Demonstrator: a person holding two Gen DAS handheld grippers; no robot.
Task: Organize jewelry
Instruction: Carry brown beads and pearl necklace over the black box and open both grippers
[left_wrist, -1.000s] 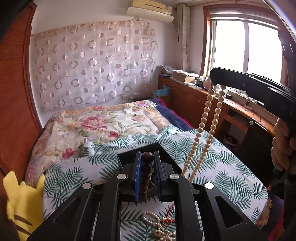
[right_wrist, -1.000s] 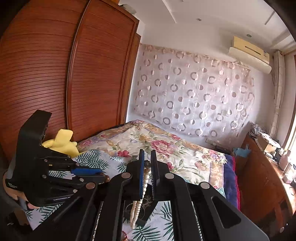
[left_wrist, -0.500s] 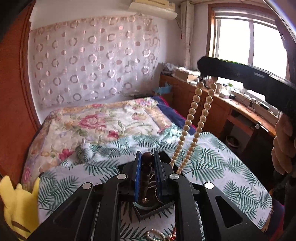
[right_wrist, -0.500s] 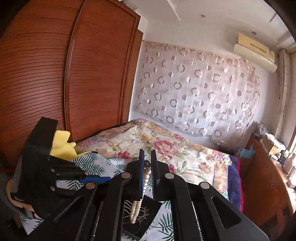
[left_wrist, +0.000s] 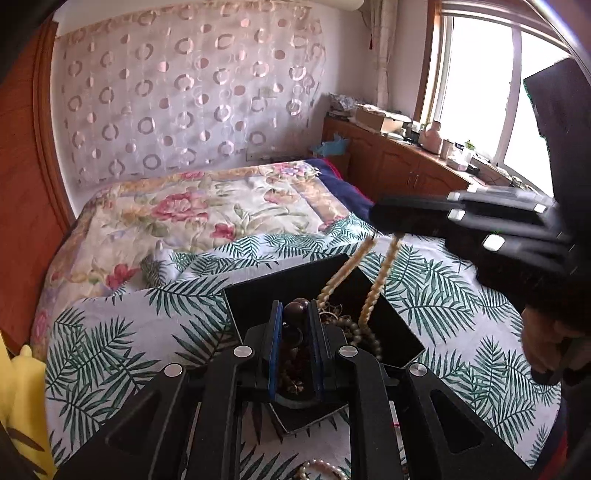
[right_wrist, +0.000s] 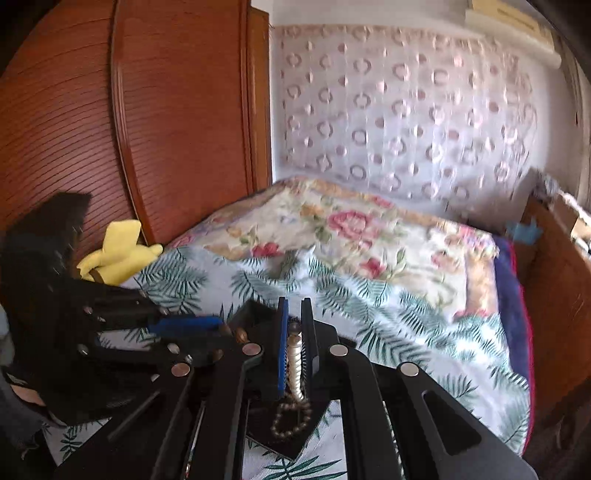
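The bed (left_wrist: 229, 206) fills the room ahead of me, a floral quilt at the far end and a palm-leaf sheet (left_wrist: 122, 332) spread over the near part. On that sheet sits a black tray (left_wrist: 391, 328), open and flat, with tangled chains lying in it. My left claw (left_wrist: 296, 325) is over the tray, clenched on a string of dark brown beads (left_wrist: 295, 308) that bunches between its blue pads. My right claw (right_wrist: 292, 325) is clamped on a cream bead necklace (left_wrist: 373, 299); seen from the left, its two strands hang down from my right fingers into the tray. A pearl strand (left_wrist: 321, 470) lies on the sheet, close under my left claw.
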